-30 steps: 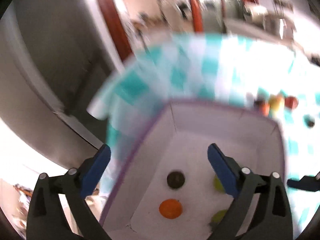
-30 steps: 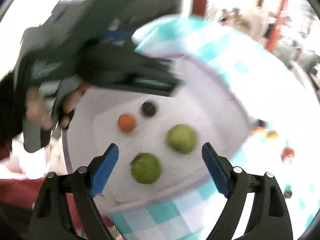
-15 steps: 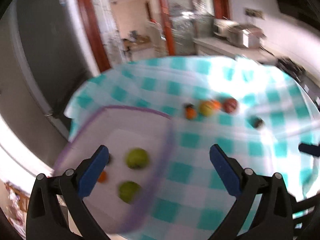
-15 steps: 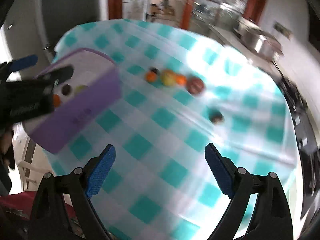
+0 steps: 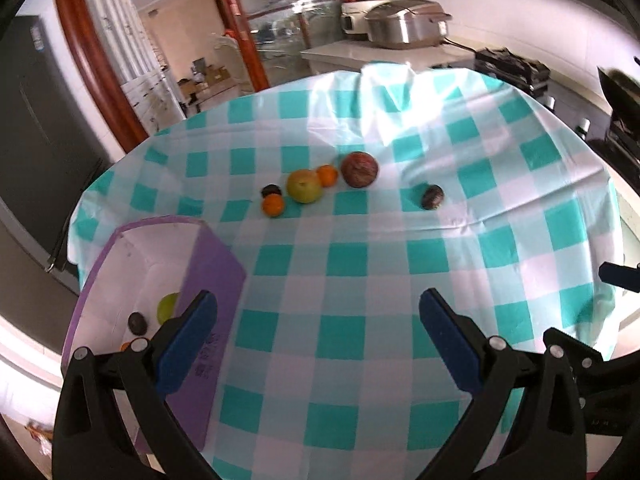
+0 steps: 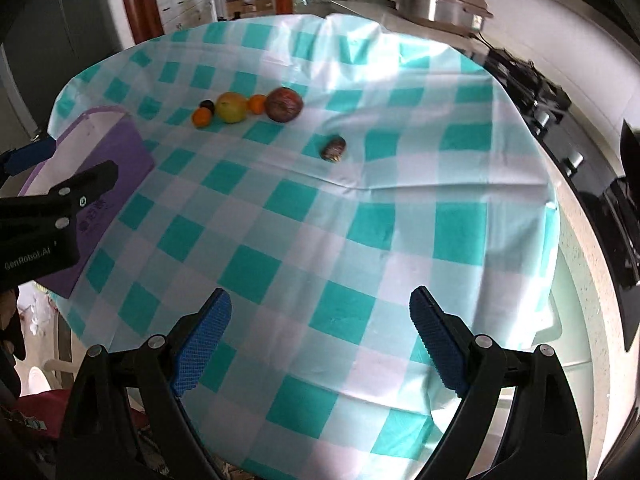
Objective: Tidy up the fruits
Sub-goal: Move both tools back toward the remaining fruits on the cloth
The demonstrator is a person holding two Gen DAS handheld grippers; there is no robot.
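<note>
Here, nearest me, the left gripper [image 5: 316, 336] and right gripper [image 6: 316, 336] both hover spread wide and empty over the checked cloth [image 6: 360, 216], ready for a pick. At ten o'clock the purple box [image 5: 208, 280] sits at the table's edge, some fruit already inside. Farther off, toward twelve, a cluster of fruits [image 5: 304, 186] waits; a dark one [image 5: 432, 197] lies apart at one o'clock.

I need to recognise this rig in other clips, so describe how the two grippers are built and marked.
Both are alike: the left gripper and right gripper have black plastic frames with silver rivets. Their fingers end in blue textured pads. In the right wrist view, the left gripper's black body carries white "GenRobot.AI" lettering.
</note>
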